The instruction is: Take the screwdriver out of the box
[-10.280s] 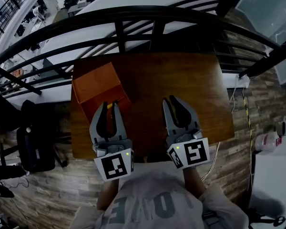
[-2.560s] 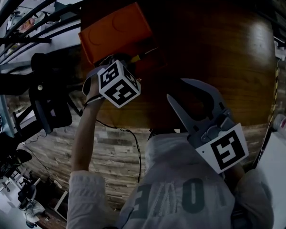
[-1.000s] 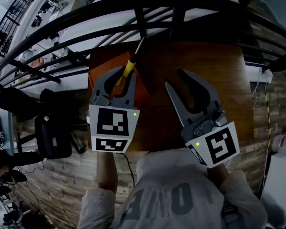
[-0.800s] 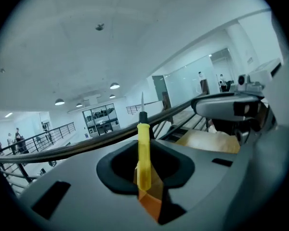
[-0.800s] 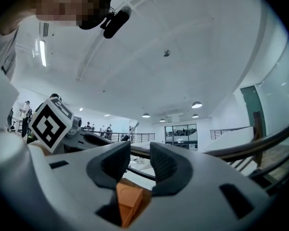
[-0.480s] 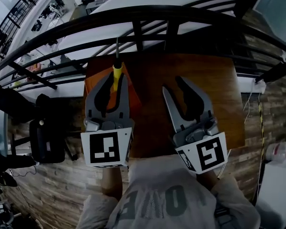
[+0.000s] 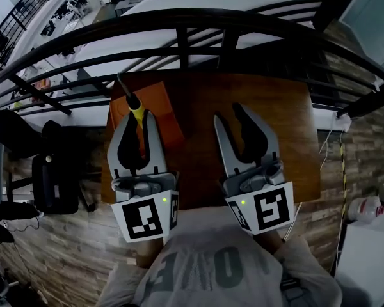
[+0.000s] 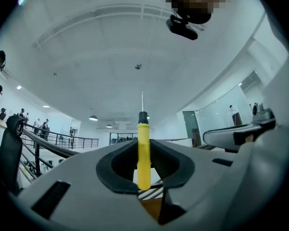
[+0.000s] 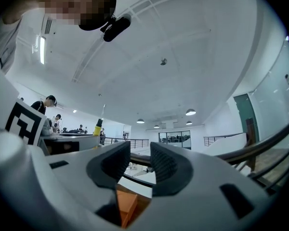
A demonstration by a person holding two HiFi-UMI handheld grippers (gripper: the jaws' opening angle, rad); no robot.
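One step likely left, set-down: left gripper (image 7: 136, 118) clamps the screwdriver (image 8: 143, 153) above the box (image 7: 165, 110); right gripper (image 7: 239, 112) gapes, empty.

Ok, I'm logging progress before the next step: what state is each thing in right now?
Yellow-handled screwdriver: clamped by its handle, held up outside the box.
Left gripper: shut on the screwdriver.
Right gripper: open, empty.
Orange box: resting on the wooden table.
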